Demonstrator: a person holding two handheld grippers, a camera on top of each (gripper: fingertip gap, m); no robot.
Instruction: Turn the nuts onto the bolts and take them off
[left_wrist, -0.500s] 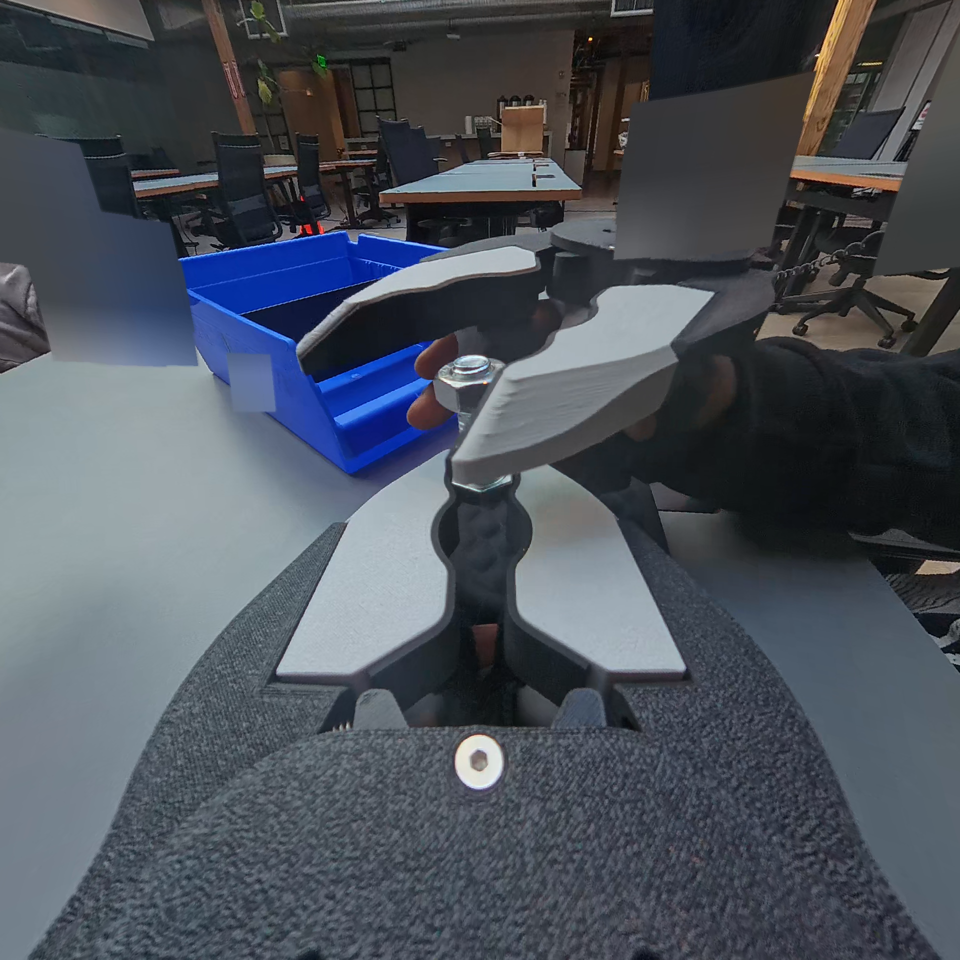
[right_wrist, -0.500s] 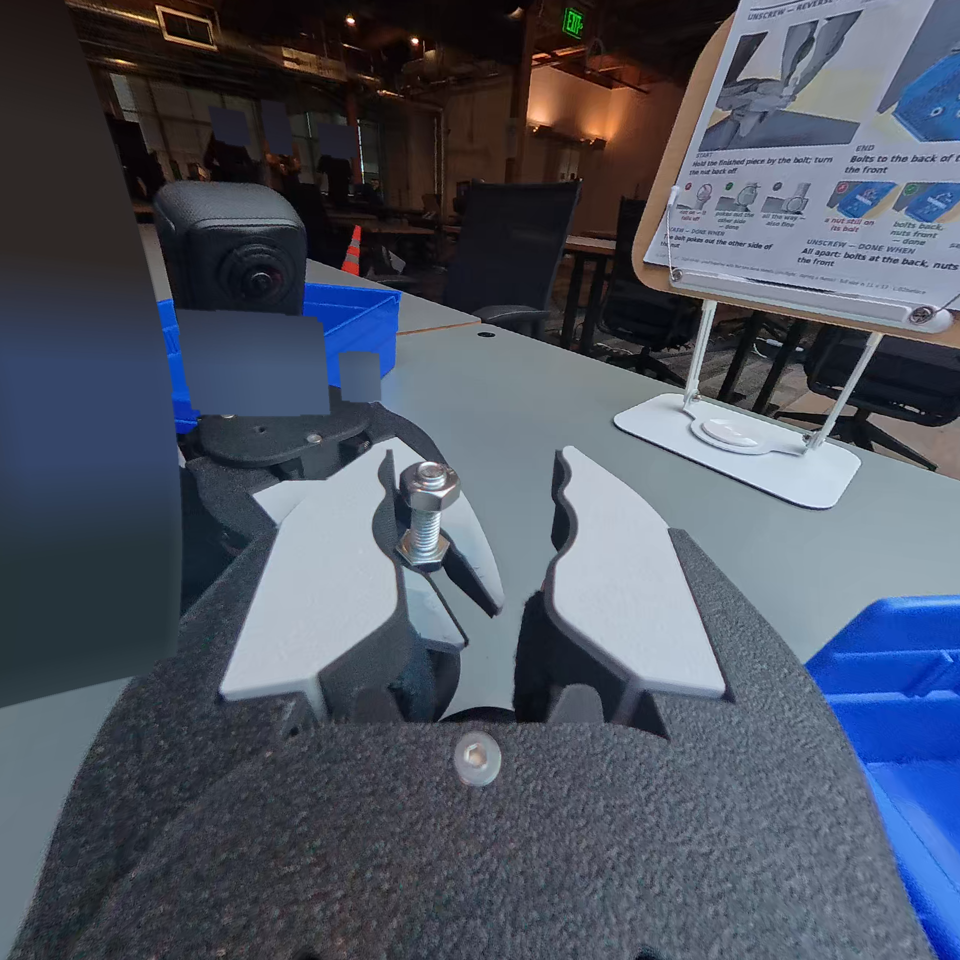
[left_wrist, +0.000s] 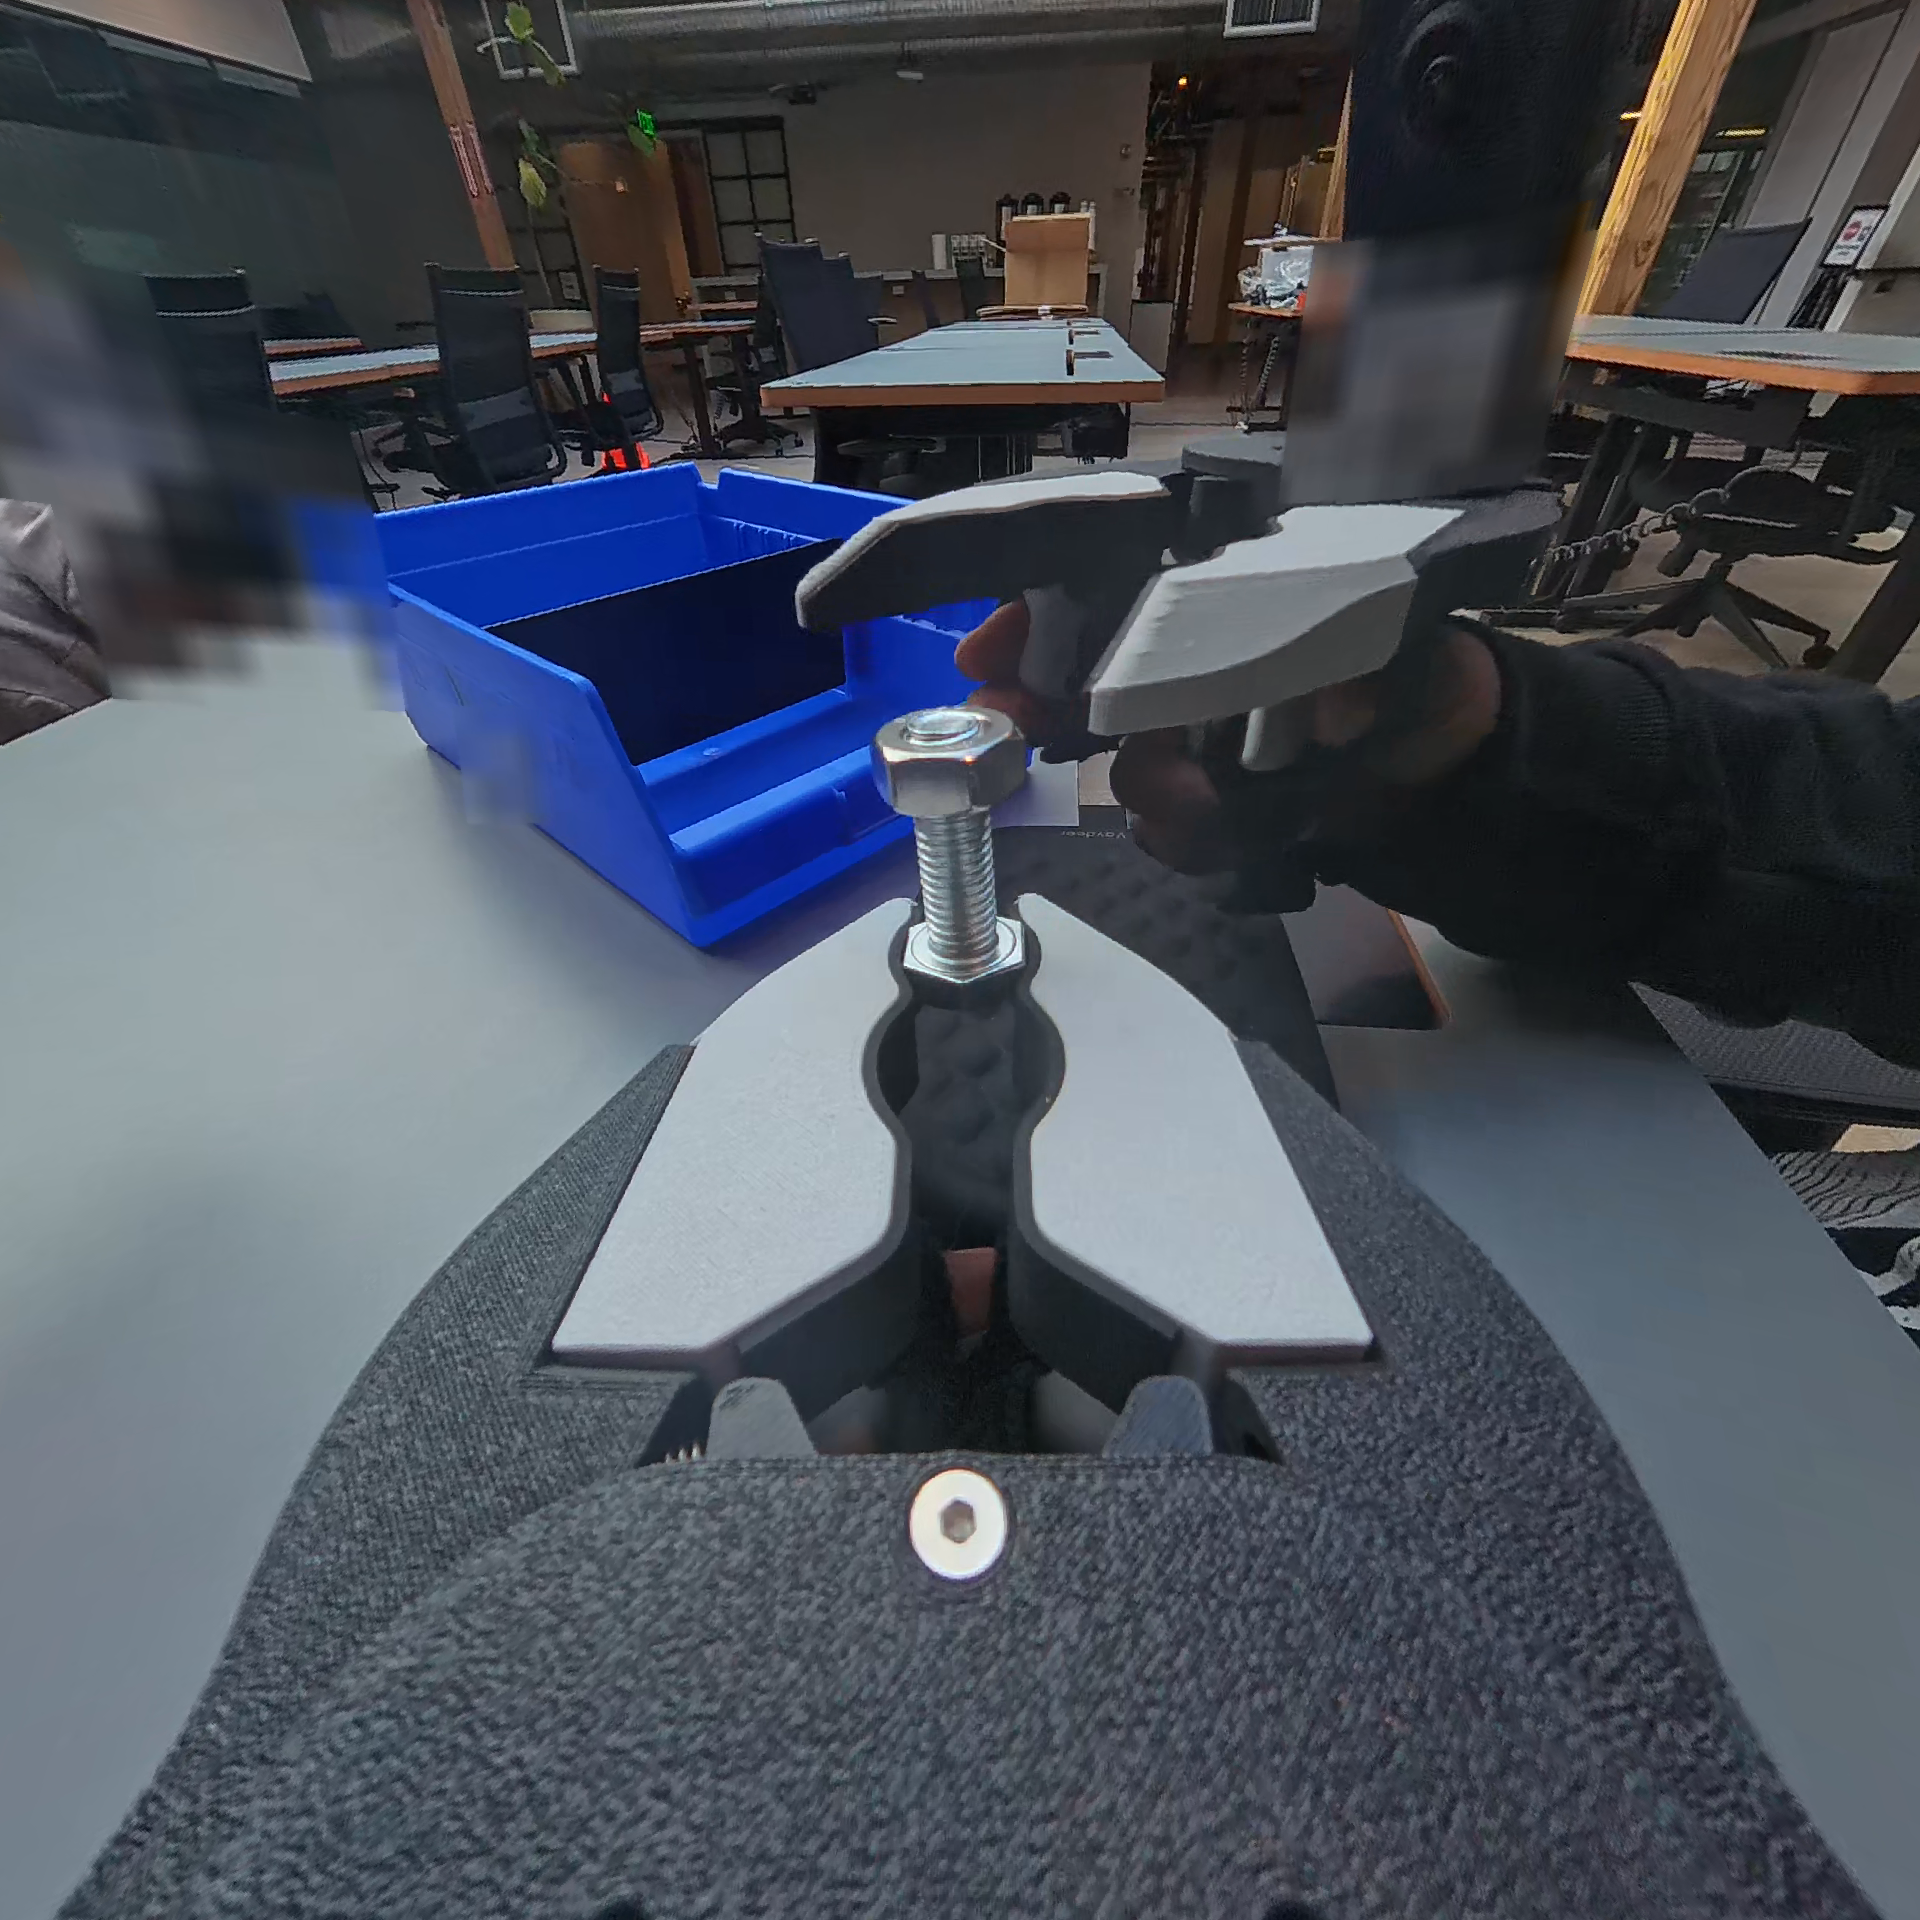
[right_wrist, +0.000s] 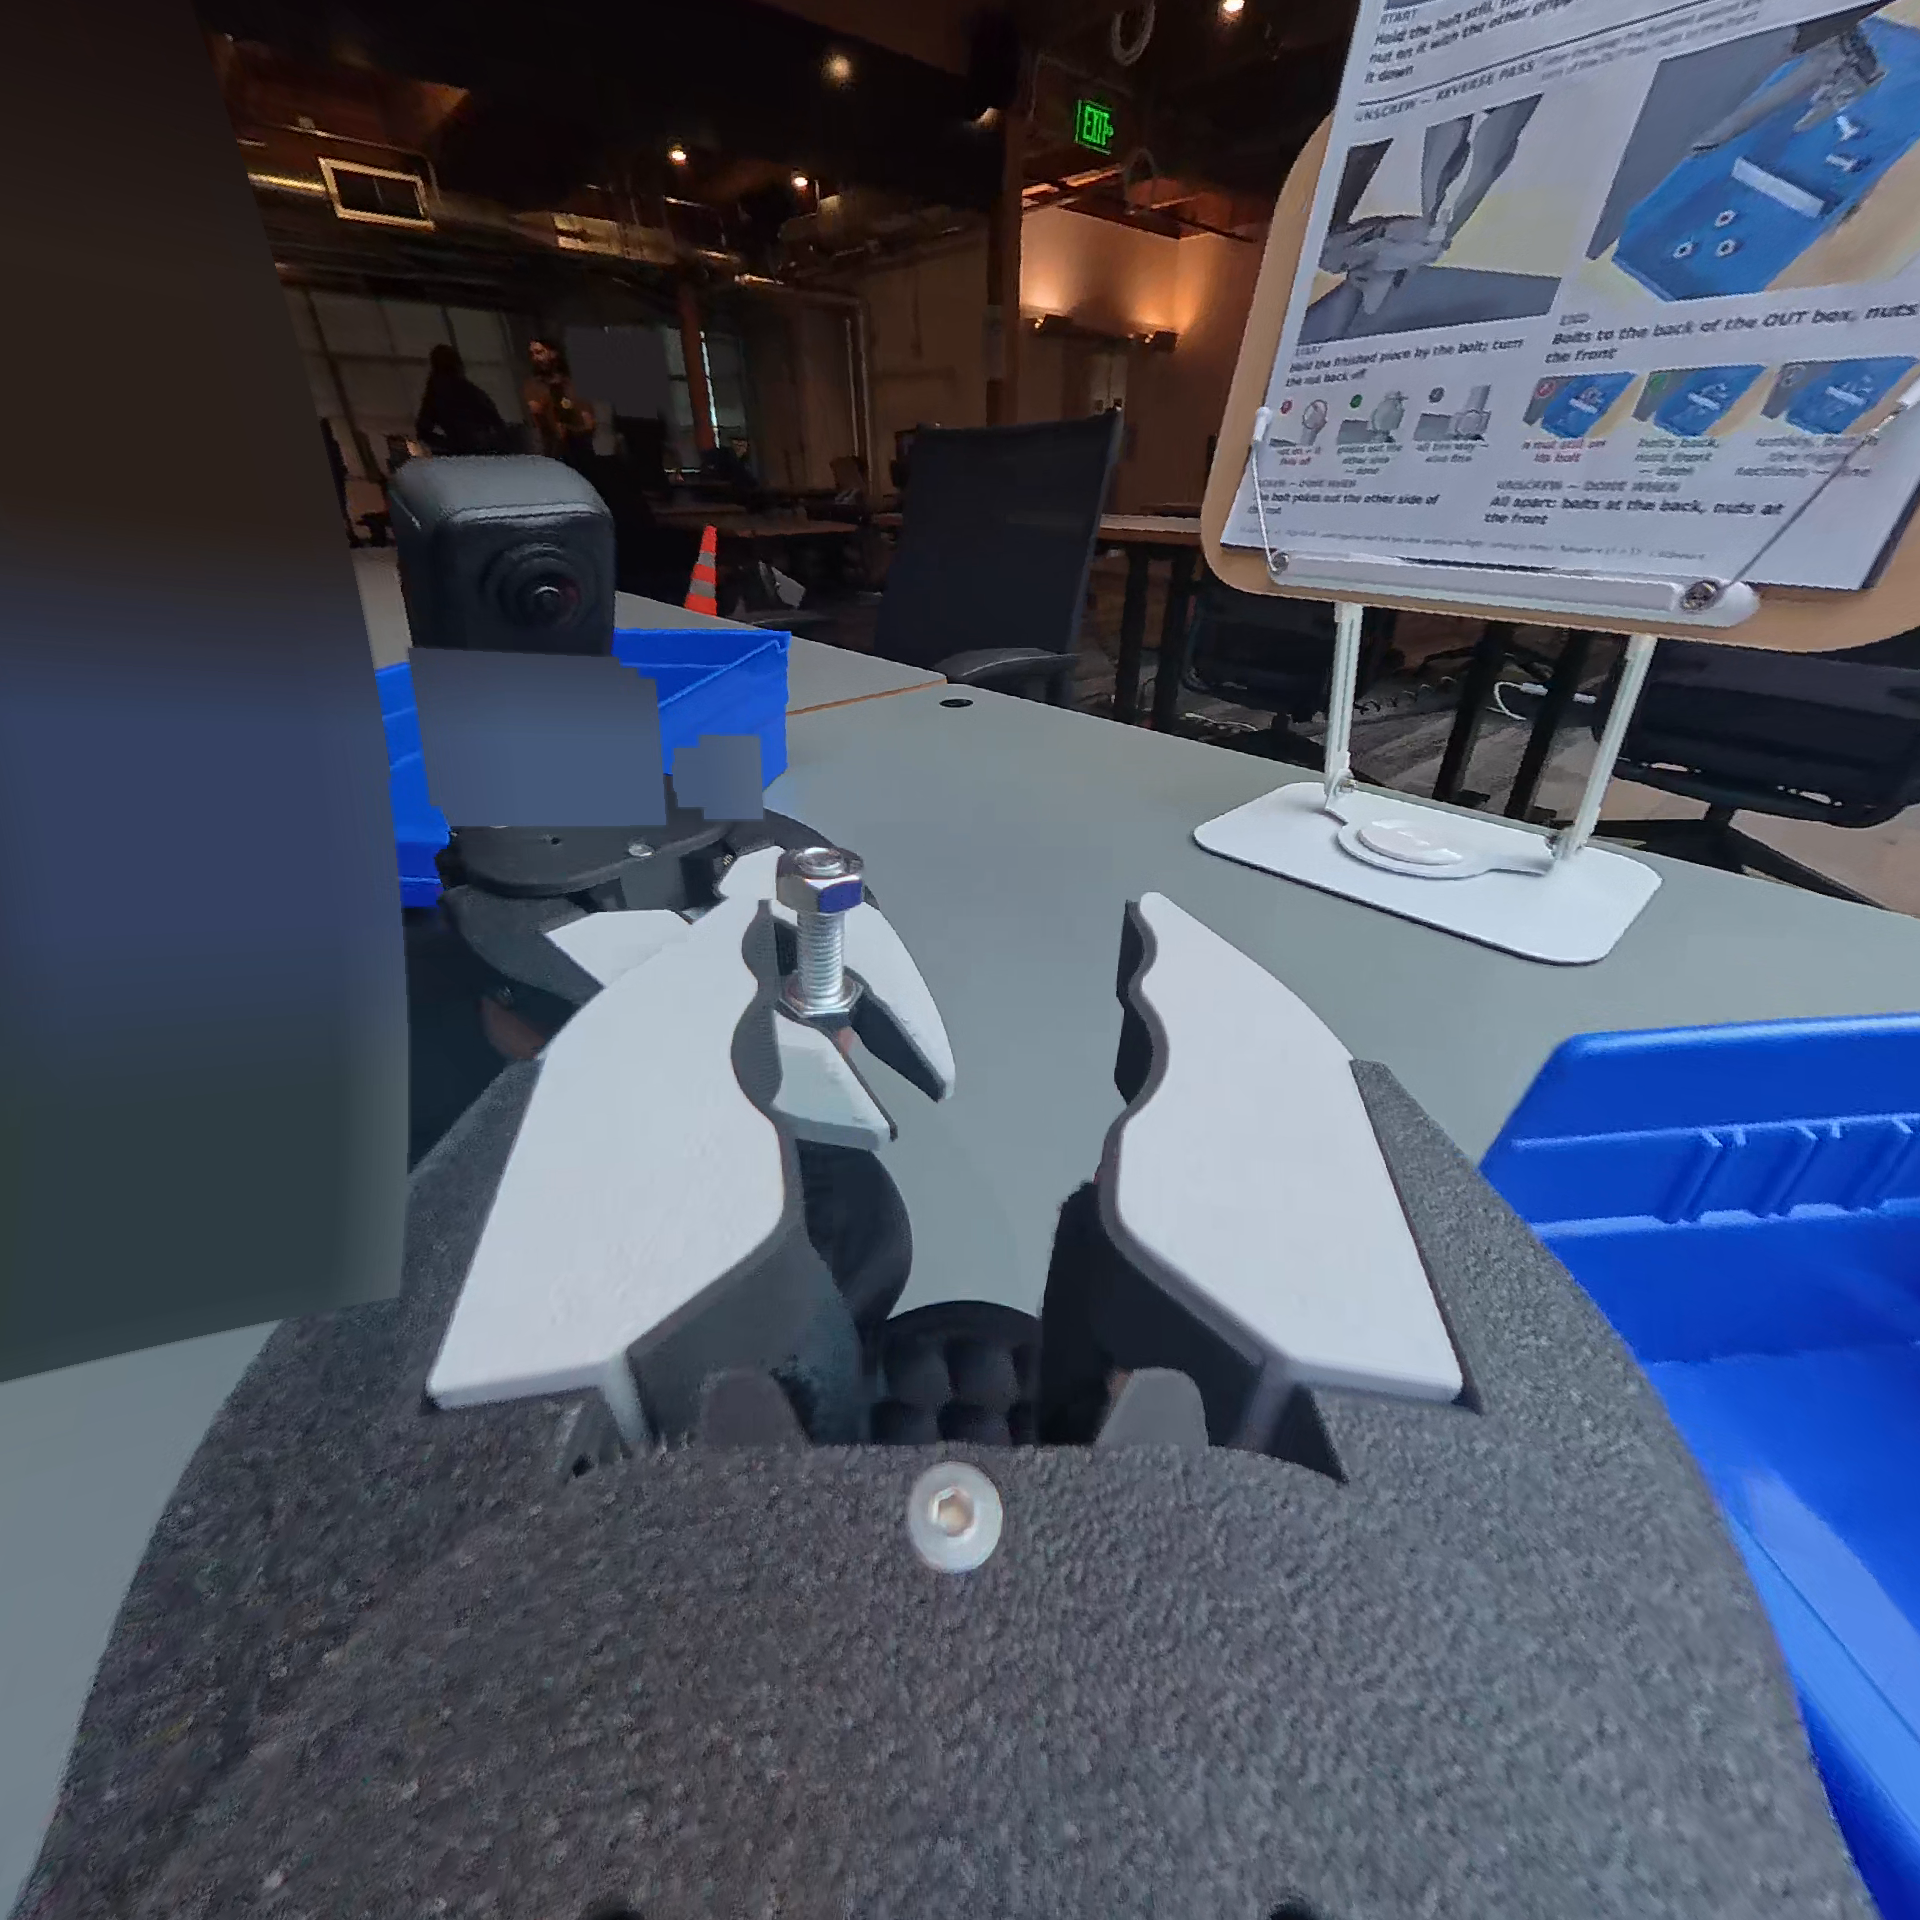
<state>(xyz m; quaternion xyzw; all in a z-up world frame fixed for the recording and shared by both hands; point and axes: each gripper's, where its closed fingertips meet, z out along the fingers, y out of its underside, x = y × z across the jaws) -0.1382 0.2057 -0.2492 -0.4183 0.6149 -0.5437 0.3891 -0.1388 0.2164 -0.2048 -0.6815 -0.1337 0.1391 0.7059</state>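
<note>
A silver bolt (left_wrist: 957, 883) stands upright in my left gripper (left_wrist: 964, 961), which is shut on its hex head. A hex nut (left_wrist: 948, 766) sits at the top end of the thread. My right gripper (left_wrist: 956, 649) is open and empty, hovering just above and to the right of the nut without touching it, held by a black-gloved hand (left_wrist: 1403, 790). In the right wrist view, the right gripper (right_wrist: 951, 914) is open, and the bolt (right_wrist: 821, 961) with its nut (right_wrist: 821, 883) stands beside its left finger (right_wrist: 644, 1143), held by the left gripper (right_wrist: 847, 1039).
A blue bin (left_wrist: 582, 727) stands on the grey table (left_wrist: 260, 987) behind the bolt. A second blue bin (right_wrist: 1714, 1195) is close at the right. An instruction sheet on a white stand (right_wrist: 1434, 873) is at the back right. Office chairs and desks lie beyond. My hands' fingertips stand some 5 cm from each other.
The right gripper has lifted up and back to the right, off the nut it was straddling. The bolt and nut now show fully. The left gripper still holds the bolt.
</note>
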